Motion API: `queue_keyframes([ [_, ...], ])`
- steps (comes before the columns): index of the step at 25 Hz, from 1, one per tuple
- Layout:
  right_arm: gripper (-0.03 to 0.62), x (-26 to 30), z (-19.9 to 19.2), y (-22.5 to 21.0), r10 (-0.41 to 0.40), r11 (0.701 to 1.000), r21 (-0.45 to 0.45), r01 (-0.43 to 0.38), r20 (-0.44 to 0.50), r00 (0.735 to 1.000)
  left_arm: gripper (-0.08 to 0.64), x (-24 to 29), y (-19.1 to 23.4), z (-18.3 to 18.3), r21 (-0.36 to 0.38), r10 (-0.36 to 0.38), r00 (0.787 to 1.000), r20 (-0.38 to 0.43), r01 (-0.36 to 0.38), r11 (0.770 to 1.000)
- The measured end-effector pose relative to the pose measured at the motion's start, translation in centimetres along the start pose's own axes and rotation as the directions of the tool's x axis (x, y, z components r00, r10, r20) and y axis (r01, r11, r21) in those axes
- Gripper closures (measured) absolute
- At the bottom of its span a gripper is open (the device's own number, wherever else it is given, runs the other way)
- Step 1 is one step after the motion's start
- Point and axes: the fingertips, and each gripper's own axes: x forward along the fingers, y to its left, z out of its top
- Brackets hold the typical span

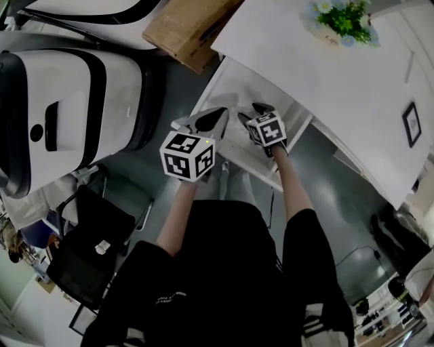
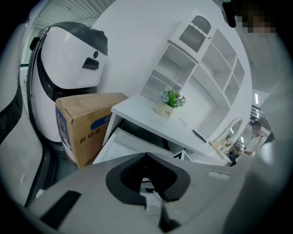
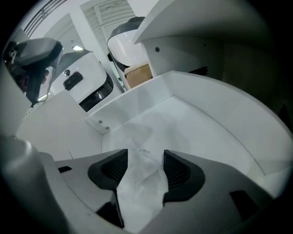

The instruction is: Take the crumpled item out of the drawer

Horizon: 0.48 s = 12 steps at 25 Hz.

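A crumpled white paper (image 3: 139, 180) lies on the floor of the open white drawer (image 3: 137, 98), right between the two dark pads of my right gripper (image 3: 145, 167). Those jaws stand wide, on either side of the paper, without squeezing it. In the head view the right gripper (image 1: 251, 112) reaches into the drawer (image 1: 207, 95) under the white desk (image 1: 325, 81). My left gripper (image 1: 218, 114) hovers beside it at the drawer's near left, its tips together and nothing between them. In the left gripper view its jaws (image 2: 146, 157) point over the drawer (image 2: 121, 141).
A large white-and-black machine (image 1: 68, 101) stands left of the drawer, with a cardboard box (image 1: 186, 27) beside the desk. A potted plant (image 1: 342, 17) sits on the desktop. A black chair (image 1: 88, 251) is at the lower left, behind the person.
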Motion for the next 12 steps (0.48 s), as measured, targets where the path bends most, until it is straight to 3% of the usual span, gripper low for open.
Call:
queue_keyframes([
  [12,0.403,0.34,-0.52,-0.48,-0.005,0.997,0.081,0.010,-0.058,0.998,0.561,-0.48,0.45,0.60,-0.013,0.003,1.000,0.017,-0.003,1.000],
])
